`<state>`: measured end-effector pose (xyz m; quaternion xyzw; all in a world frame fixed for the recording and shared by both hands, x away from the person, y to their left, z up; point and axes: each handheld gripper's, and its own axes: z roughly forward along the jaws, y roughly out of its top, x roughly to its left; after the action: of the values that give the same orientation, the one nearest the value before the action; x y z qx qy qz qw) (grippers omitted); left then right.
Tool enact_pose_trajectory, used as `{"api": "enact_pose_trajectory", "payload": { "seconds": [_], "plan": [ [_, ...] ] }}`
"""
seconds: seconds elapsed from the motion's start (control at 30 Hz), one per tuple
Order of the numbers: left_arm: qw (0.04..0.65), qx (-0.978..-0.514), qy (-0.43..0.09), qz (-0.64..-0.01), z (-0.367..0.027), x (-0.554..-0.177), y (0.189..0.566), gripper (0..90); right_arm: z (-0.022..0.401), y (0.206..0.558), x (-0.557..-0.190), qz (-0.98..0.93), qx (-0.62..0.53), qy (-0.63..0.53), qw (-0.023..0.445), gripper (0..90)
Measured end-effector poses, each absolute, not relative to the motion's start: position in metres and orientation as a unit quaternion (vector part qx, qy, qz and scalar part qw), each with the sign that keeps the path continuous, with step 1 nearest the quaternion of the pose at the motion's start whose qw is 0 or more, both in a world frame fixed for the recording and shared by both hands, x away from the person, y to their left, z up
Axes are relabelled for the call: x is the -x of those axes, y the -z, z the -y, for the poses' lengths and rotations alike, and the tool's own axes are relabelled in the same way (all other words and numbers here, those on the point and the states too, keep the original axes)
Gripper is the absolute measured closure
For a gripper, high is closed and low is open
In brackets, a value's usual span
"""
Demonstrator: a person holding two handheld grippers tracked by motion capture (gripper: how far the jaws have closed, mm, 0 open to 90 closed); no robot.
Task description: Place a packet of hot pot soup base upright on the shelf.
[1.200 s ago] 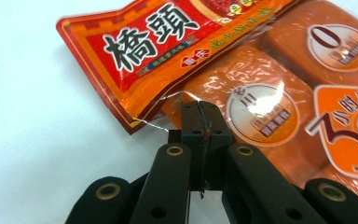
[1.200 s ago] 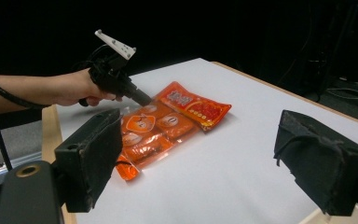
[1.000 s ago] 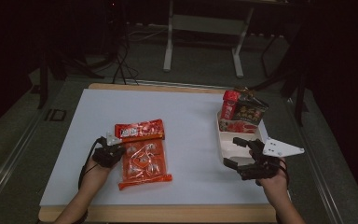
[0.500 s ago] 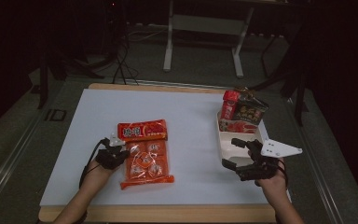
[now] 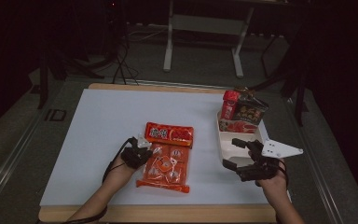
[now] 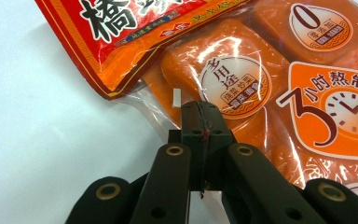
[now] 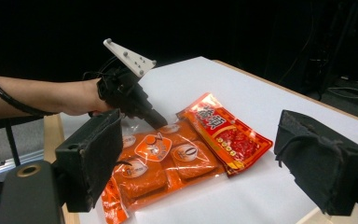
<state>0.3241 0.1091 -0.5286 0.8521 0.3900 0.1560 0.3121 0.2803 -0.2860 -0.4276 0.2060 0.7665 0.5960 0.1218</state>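
An orange packet of sauce blocks (image 5: 168,167) lies flat on the white table top, with a red snack bag (image 5: 169,134) overlapping its far end. My left gripper (image 5: 147,156) is at the packet's left edge. In the left gripper view its jaws (image 6: 200,108) are shut on the clear film border of the orange packet (image 6: 307,116), just below the red bag (image 6: 135,32). My right gripper (image 5: 230,152) hovers open beside the white tray, with nothing between its pads. The right gripper view looks across at the orange packet (image 7: 168,163), the red bag (image 7: 223,128) and the left gripper (image 7: 157,123).
A white tray (image 5: 228,136) at the right holds a red carton (image 5: 230,105) and a dark box (image 5: 252,112) at its far end. The white sheet (image 5: 98,140) covers a wooden table. Stands and cables sit on the dark floor behind.
My left gripper has moved right across the table, and the orange packet and red bag have slid right with it, closer to the tray. The right gripper has stayed put.
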Motion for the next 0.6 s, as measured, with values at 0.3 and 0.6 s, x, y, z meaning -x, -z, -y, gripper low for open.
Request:
{"api": "enact_pose_trajectory", "payload": {
  "seconds": [0.3,0.6],
  "plan": [
    [0.323,-0.849,-0.142,-0.394,-0.124,-0.308,0.524,90.0,0.286,0.426,-0.279,-0.766,-0.204,-0.597,0.123,15.1],
    [0.323,-0.854,-0.123,-0.389,-0.137,-0.275,0.521,90.0,0.293,0.427,-0.272,-0.766,-0.210,-0.595,0.122,15.1]
  ]
}}
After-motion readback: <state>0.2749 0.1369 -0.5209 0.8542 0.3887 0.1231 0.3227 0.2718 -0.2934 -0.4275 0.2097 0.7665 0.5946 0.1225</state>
